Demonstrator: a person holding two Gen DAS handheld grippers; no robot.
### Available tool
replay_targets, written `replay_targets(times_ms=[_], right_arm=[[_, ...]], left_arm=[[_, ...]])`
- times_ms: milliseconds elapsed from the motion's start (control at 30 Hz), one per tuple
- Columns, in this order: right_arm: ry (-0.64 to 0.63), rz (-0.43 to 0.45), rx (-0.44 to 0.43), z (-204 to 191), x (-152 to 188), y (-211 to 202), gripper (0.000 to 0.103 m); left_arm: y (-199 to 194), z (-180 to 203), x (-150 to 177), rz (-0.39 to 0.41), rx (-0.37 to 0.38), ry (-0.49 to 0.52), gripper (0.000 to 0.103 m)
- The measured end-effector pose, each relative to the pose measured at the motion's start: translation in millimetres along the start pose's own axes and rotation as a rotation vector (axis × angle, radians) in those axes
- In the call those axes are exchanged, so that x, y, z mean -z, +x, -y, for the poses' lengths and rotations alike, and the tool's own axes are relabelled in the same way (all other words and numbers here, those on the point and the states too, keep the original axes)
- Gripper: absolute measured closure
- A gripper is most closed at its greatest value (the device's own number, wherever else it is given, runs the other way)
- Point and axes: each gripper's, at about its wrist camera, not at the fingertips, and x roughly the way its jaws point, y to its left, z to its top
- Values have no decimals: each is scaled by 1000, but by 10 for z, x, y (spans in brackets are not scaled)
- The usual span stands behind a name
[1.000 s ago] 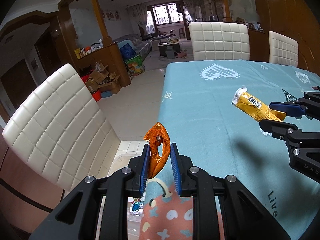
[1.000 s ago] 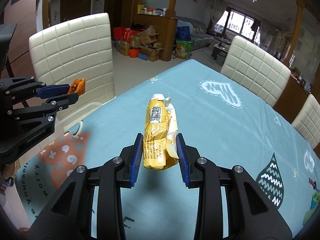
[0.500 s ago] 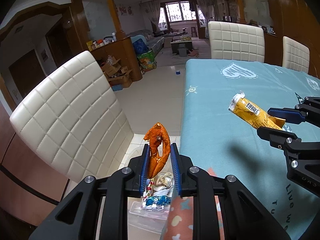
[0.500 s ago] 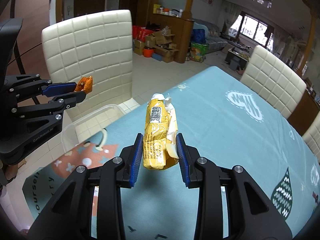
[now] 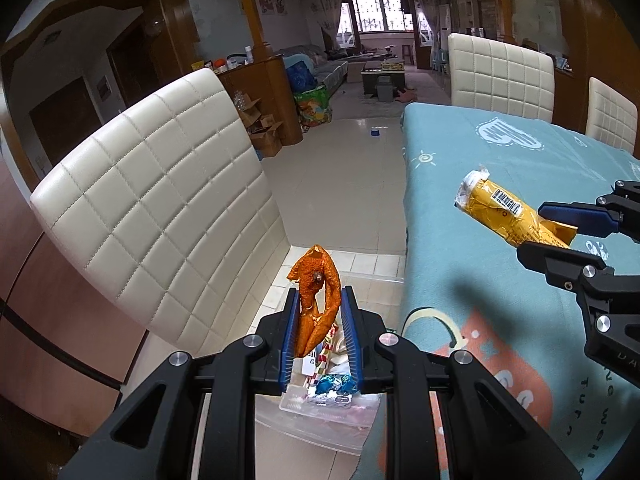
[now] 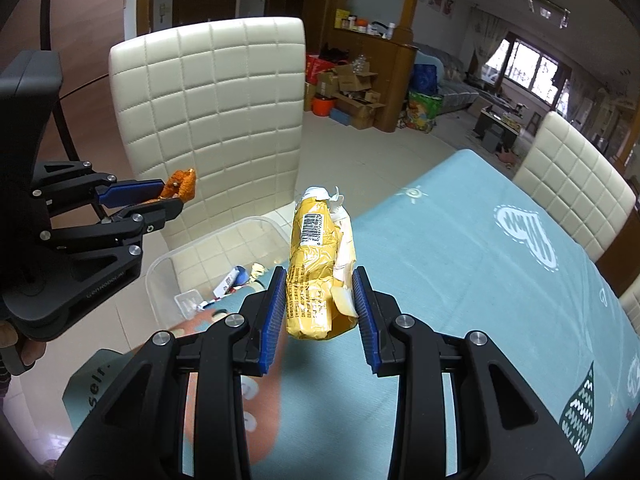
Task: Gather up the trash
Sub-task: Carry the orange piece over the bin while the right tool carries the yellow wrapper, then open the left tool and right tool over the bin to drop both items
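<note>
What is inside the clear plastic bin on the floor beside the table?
The clear plastic bin holds wrappers: a blue foil one, a red-and-white one and a small clear tray. The tablecloth and the left hand-held gripper cover the rest.

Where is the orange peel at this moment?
The orange peel is pinched in the left gripper, held in the air above the clear plastic bin of trash, between the white chair and the table edge.
</note>
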Motion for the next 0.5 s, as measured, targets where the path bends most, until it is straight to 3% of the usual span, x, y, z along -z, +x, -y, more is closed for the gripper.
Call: replay_targets(times_ms=[500], right_arm=[[-22, -4, -22, -140, -71, 87, 67]], left_arm=[[39, -149, 85, -21, -11, -25, 82]])
